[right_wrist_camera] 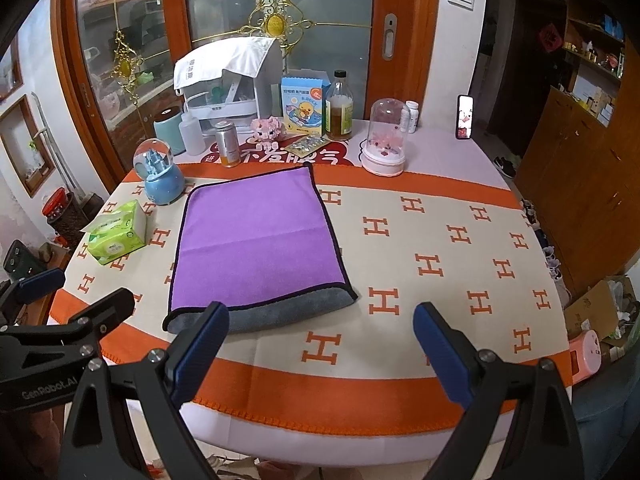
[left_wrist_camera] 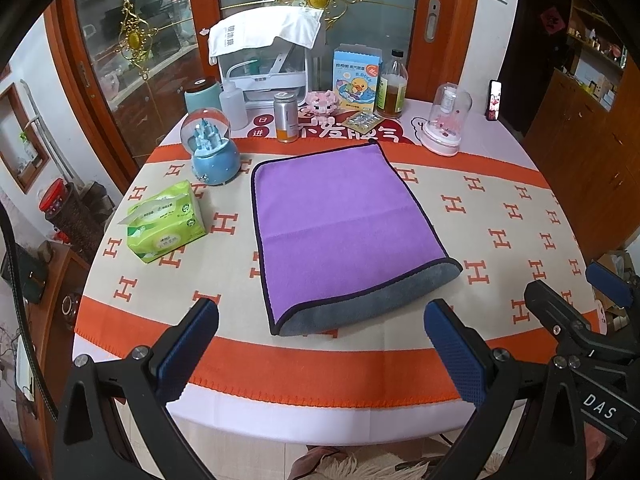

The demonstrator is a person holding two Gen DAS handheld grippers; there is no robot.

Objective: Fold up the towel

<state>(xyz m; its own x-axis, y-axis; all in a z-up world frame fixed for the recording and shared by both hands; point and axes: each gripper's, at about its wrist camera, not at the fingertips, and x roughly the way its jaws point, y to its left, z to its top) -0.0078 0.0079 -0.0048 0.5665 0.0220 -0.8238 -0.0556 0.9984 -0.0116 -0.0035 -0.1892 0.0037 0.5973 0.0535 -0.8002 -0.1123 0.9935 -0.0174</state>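
I have both grippers hovering at the near edge of the tabletop [left_wrist_camera: 500,208], the left gripper [left_wrist_camera: 320,344] and the right gripper [right_wrist_camera: 320,344] each spread wide and holding nothing. The towel [left_wrist_camera: 336,224] lies flat in front of me, already doubled over once by the look of it: purple face up, the grey underside rolling out along the near fold. For the next fold I would judge it best to pinch the two near corners together, both layers at once, lift low and carry them evenly toward the far edge so the dark hems line up. The cloth under it, cream with orange H marks, may drag. Clutter crowds the far side: a snow globe [left_wrist_camera: 212,152], a tissue pack [left_wrist_camera: 166,224], bottles and a glass dome [left_wrist_camera: 446,120], with a wooden cabinet behind.
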